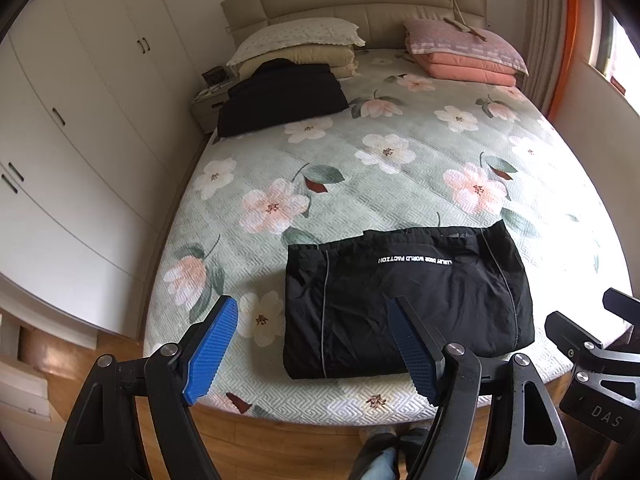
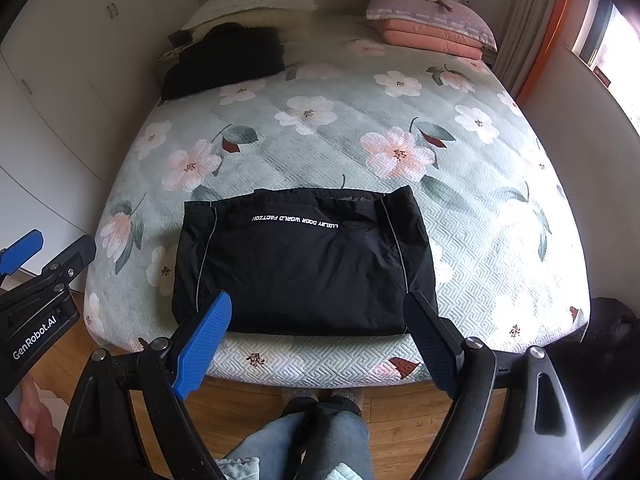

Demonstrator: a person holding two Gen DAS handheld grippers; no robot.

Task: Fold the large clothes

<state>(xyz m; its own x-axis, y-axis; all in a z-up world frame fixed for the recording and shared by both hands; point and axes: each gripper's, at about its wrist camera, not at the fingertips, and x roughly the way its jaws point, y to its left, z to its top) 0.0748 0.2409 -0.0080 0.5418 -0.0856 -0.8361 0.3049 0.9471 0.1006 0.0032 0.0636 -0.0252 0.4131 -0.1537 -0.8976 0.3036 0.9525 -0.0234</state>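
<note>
One bed (image 1: 400, 168) fills the room, under a pale green cover printed with white and pink flowers. One white wardrobe (image 1: 80, 120) runs along its left side. At the head edge lie two stacks of bedding: a cream pile (image 1: 304, 48) at the left corner and a pink pile (image 1: 468, 56) at the right corner. There are two black garments. One dark bundle (image 1: 280, 96) sits near the head-left corner. The other, a folded black jacket (image 2: 304, 264), lies flat at the middle of the foot edge, its white lettering upside down: "LUXURY DOOR WORLD FACTION". The left gripper (image 1: 316, 344) and right gripper (image 2: 320, 340) both hang above the foot edge, jaws spread wide and empty, clear of the jacket. The left gripper's body reads "GenRobot.AI".
</note>
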